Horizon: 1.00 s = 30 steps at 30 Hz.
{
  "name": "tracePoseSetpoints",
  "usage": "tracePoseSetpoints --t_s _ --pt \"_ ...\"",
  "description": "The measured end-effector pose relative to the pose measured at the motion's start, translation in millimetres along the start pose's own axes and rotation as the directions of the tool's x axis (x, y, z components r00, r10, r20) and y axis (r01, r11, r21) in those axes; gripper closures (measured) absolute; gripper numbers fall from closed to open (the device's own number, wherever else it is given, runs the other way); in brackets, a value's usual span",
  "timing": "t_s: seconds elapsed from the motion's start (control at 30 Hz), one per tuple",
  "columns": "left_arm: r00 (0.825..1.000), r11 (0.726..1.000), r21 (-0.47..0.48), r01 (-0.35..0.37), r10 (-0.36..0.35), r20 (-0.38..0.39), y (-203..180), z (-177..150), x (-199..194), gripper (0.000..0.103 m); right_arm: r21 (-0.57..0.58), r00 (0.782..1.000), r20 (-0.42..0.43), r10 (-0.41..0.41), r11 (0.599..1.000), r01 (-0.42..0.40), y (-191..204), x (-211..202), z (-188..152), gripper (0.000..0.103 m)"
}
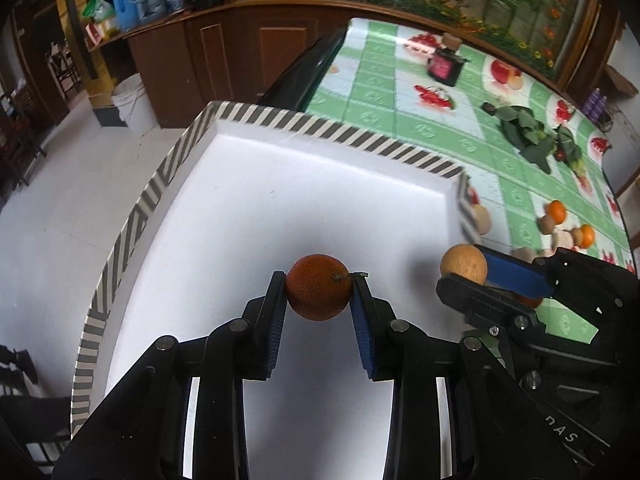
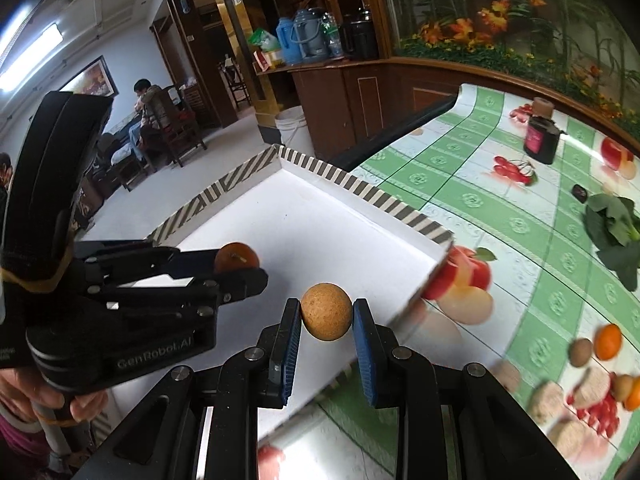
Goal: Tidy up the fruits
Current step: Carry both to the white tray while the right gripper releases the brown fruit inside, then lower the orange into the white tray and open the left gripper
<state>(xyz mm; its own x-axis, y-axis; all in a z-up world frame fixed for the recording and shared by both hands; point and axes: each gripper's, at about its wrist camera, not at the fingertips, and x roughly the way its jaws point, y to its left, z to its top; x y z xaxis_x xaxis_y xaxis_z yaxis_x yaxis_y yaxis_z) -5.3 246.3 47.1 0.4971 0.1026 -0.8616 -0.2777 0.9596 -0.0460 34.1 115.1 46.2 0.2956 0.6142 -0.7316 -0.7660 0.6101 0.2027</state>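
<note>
Gripping orange (image 1: pixel 318 287): left hand-held gripper (image 1: pixel 320 280), "GenRobot.AI" | right hand-held gripper (image 2: pixel 327 312) clamps tan ball (image 2: pixel 327 317)

Both wrist views: down over tray (image 1: pixel 280 120)

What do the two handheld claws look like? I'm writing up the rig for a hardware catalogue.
Both match: the left claw and right claw are matte black linkages with silver pivot screws and ribbed blue pads. The right wrist view shows white "GenRobot.AI" lettering on the left unit's body and a yellowish band around its housing.
</note>
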Motion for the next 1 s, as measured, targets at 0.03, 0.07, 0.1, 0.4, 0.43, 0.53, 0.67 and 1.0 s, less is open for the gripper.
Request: tracePoseSetpoints --t_s 0.03,0.07,0.1,0.4,0.43,0.53,0.67,1.0 --pt "1.000 1.000 -0.002 -0.003 0.003 -0.001 1.4 -1.3 0.9 0.072 0.002 1.000 -0.006 0.001 1.000 -0.001 -0.4 4.6 0.7 0.078" --pt "1.000 1.000 -0.005 -0.006 0.006 -0.005 3.5 -2.2 2.4 0.072 0.002 1.000 -0.010 0.003 1.000 -0.003 -0.2 9.4 1.2 0.078" --pt "1.000 1.000 -0.008 -0.008 0.008 -0.007 5.0 -2.4 3.5 0.072 0.001 1.000 -0.011 0.004 1.000 -0.004 1.0 11.5 1.0 0.078" --pt "0.998 0.998 -0.046 -0.043 0.042 -0.036 19.0 -6.9 14.3 0.072 -0.034 0.998 -0.053 -0.029 0.999 0.027 7.8 35.6 -4.7 0.077" --pt "0.999 0.998 -0.044 -0.044 0.043 -0.030 18.8 -7.3 14.2 0.072 -0.041 0.998 -0.050 -0.038 0.999 0.036 9.0 35.3 -5.2 0.077" --pt "0.999 0.998 -0.051 -0.035 0.033 -0.025 19.6 -8.3 13.4 0.072 -0.051 0.997 -0.070 -0.035 0.998 0.031 10.8 35.1 -5.9 0.077" --pt "1.000 0.997 -0.074 0.001 -0.003 -0.023 22.8 -8.0 12.9 0.072 -0.038 0.998 -0.057 -0.004 0.999 0.002 10.8 25.6 -9.1 0.071" --pt "0.996 0.998 -0.065 -0.020 0.025 0.080 6.4 -19.7 -16.5 0.072 0.034 0.999 0.041 0.008 0.999 -0.009 4.2 -25.4 -27.7 0.070"
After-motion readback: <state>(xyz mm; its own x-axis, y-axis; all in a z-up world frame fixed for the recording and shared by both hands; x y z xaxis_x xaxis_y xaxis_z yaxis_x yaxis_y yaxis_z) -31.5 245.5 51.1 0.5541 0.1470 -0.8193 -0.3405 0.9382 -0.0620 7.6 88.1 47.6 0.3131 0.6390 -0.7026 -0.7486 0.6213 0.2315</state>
